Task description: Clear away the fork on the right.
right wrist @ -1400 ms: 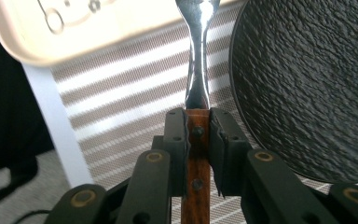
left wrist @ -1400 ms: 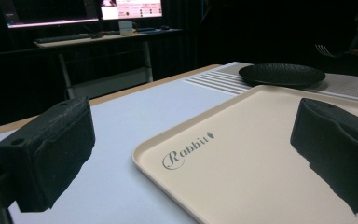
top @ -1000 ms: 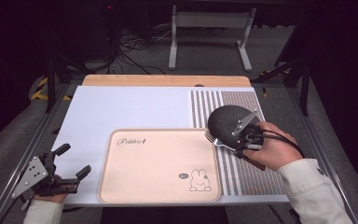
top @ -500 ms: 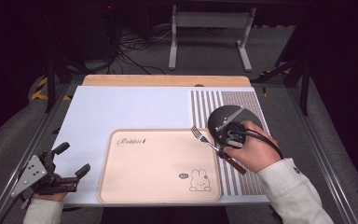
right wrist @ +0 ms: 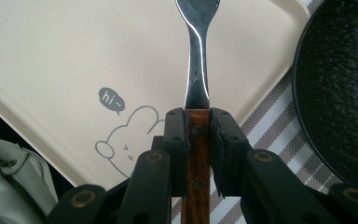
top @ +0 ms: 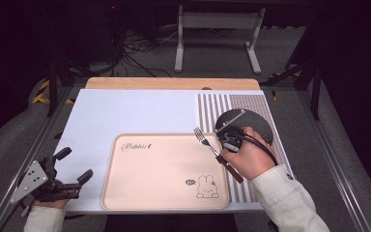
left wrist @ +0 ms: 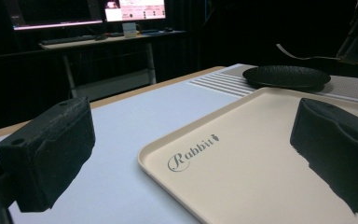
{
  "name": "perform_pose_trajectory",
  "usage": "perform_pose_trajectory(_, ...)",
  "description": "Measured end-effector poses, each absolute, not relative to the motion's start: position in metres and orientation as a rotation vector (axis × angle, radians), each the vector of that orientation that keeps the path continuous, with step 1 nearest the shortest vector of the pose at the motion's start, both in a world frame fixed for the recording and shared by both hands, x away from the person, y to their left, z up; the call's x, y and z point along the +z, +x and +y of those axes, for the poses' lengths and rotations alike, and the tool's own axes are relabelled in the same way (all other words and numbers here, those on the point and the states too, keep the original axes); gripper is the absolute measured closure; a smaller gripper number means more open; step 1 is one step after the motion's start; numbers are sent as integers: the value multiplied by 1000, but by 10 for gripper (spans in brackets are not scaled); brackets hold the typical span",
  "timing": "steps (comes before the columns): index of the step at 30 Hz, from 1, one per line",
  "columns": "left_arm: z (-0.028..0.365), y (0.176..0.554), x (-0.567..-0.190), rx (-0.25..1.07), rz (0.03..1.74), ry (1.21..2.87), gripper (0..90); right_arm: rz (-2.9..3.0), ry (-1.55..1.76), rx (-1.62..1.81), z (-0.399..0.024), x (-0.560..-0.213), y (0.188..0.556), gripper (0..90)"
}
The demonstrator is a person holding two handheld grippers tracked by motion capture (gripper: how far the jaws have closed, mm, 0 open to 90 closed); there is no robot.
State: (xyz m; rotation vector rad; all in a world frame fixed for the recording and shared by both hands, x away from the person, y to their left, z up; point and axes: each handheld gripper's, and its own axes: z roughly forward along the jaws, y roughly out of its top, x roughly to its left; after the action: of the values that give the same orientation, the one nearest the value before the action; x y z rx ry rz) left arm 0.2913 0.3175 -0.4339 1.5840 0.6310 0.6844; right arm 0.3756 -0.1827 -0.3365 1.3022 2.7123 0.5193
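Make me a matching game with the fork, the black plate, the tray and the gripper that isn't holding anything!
Things:
1. fork
2. black plate
3. tray
4. left gripper

Where or how:
A. sits on the striped mat
B. open, near the table's front left corner
C. clamped by its wooden handle in the right gripper
D. beige, with a bunny drawing

Pairs: 1-C, 2-A, 3-D, 4-B
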Motion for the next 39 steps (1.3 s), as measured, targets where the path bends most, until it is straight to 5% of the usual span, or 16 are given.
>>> perform_pose_trajectory(39,318,292,-435,673,636,1578,4,2839,1309,497,-140,-400,379,778)
